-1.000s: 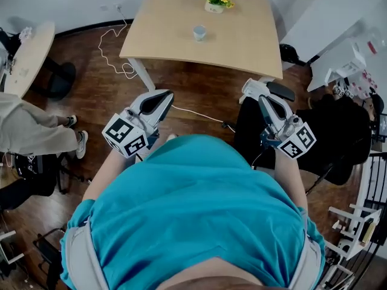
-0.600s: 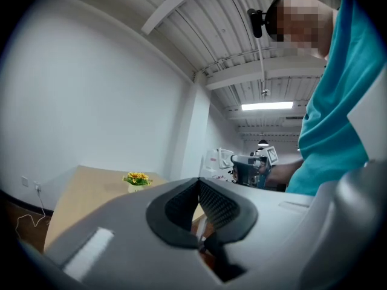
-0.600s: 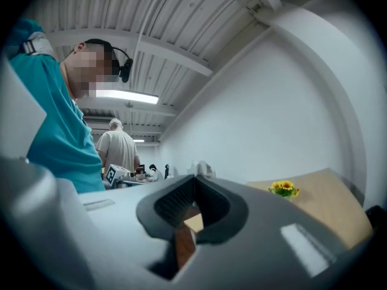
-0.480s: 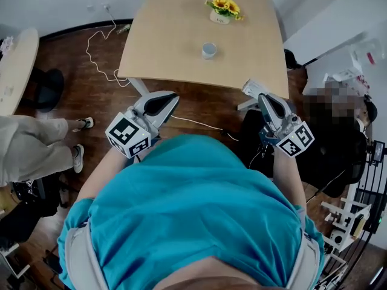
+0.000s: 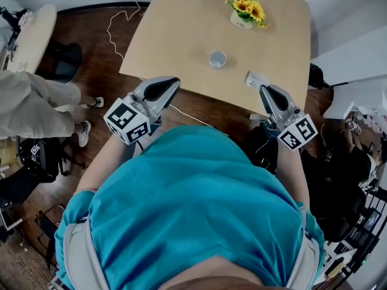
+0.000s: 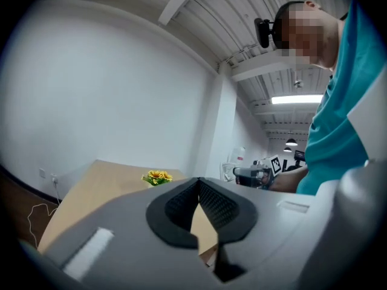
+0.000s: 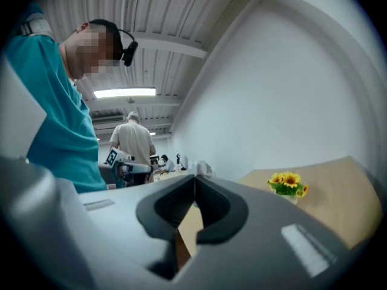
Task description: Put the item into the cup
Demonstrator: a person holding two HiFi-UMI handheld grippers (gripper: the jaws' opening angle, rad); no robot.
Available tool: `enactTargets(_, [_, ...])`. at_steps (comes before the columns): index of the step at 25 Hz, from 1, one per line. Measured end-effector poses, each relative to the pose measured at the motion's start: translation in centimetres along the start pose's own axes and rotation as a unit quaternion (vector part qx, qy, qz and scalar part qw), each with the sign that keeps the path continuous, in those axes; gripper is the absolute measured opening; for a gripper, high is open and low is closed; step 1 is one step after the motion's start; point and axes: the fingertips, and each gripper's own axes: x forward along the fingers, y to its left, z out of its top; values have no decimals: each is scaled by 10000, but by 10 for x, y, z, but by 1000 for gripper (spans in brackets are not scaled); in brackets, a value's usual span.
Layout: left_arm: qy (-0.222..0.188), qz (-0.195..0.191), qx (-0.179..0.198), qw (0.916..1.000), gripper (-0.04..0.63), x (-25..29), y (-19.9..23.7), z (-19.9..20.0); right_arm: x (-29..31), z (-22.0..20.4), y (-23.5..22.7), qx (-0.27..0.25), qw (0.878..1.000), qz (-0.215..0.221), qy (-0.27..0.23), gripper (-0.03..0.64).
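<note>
The cup [image 5: 217,59] is being shown standing upright on the light wooden table [image 5: 175,29]. It is lying ahead of both grippers, between them and well apart from each. The left gripper [image 5: 172,82] is being held over the floor just short of the table's near edge, to the cup's left. Its jaws are being pressed together tip to tip, with nothing caught between them. The right gripper [image 5: 265,89] is being held at the table's near edge, to the cup's right. Its jaws are likewise being clenched on nothing. A small white piece [image 5: 254,78] is being shown just beyond the right gripper's tip, nearer to it than the cup. Whether that piece is the item cannot be told. A pot of yellow flowers [image 5: 246,11] is being shown on the table's far side, beyond the cup.
</note>
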Motion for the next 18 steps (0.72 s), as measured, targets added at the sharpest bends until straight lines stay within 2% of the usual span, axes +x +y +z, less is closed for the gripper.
enactTargets(4, [81, 321, -210, 9992, 5, 27, 11, -1, 29, -20, -44, -219, 9982, 326, 456, 6])
enactTargets(11, [390, 169, -229, 9988, 5, 56, 35, -19, 81, -53, -80, -922, 9868, 416, 1268, 6])
enactTargets(15, [500, -112, -224, 9984, 5, 68, 54, -33, 114, -82, -84, -1490, 9676, 452, 1988, 6])
enactTargets(18, [550, -281, -312, 9976, 5, 71, 62, -41, 136, -101, -77, -1927, 9445, 614, 2588, 6])
